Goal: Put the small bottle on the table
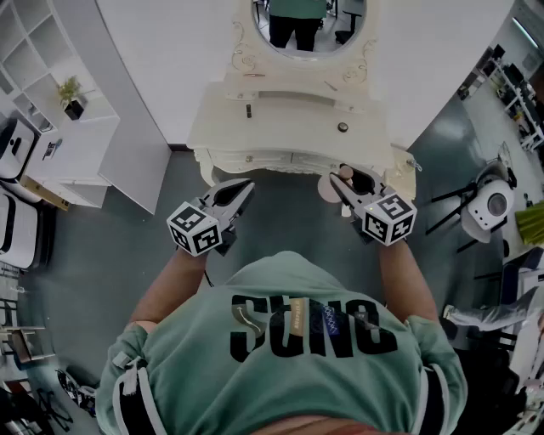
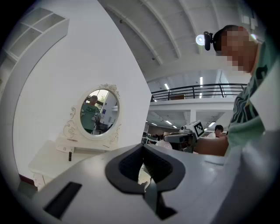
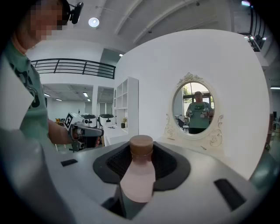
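A small pink bottle (image 3: pixel 139 177) with a brown cap stands between the pads of my right gripper (image 3: pixel 141 160), which is shut on it. In the head view the bottle (image 1: pixel 329 188) hangs in the air just in front of the front edge of the white dressing table (image 1: pixel 280 127), held by my right gripper (image 1: pixel 342 183). My left gripper (image 1: pixel 241 191) is at the same height to the left, off the table's front left corner. Its jaws (image 2: pixel 143 165) are shut with nothing between them.
An oval mirror (image 1: pixel 306 25) stands at the back of the table and reflects the person. A small dark stick (image 1: pixel 249 110) and a round dark knob (image 1: pixel 342 127) lie on the tabletop. White shelves (image 1: pixel 59 127) with a plant stand at left, a white machine (image 1: pixel 489 204) at right.
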Motion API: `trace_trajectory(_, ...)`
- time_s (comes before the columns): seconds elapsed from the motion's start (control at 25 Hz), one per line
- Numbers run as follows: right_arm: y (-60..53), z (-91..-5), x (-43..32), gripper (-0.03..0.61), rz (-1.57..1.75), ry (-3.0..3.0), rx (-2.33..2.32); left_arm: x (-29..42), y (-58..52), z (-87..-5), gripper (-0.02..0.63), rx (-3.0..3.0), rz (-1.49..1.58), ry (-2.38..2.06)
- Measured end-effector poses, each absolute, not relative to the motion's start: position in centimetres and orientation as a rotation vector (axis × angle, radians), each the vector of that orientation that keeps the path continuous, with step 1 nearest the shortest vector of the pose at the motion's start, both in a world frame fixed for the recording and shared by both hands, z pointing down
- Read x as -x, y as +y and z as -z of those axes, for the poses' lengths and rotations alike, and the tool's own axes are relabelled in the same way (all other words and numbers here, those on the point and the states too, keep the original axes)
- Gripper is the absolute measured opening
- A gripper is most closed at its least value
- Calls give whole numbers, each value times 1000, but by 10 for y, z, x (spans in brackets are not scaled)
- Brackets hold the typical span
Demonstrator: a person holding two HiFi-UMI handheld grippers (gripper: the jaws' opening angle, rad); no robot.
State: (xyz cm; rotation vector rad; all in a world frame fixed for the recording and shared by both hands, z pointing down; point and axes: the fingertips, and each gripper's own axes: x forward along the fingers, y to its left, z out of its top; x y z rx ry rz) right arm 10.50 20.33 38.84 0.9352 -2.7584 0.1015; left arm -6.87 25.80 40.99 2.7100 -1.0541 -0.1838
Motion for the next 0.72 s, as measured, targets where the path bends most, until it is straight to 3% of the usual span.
trace_trajectory(0.72,197,-381,-126,129,-107,-2782,-915,47,252,-401,3,-2719,193,-1078)
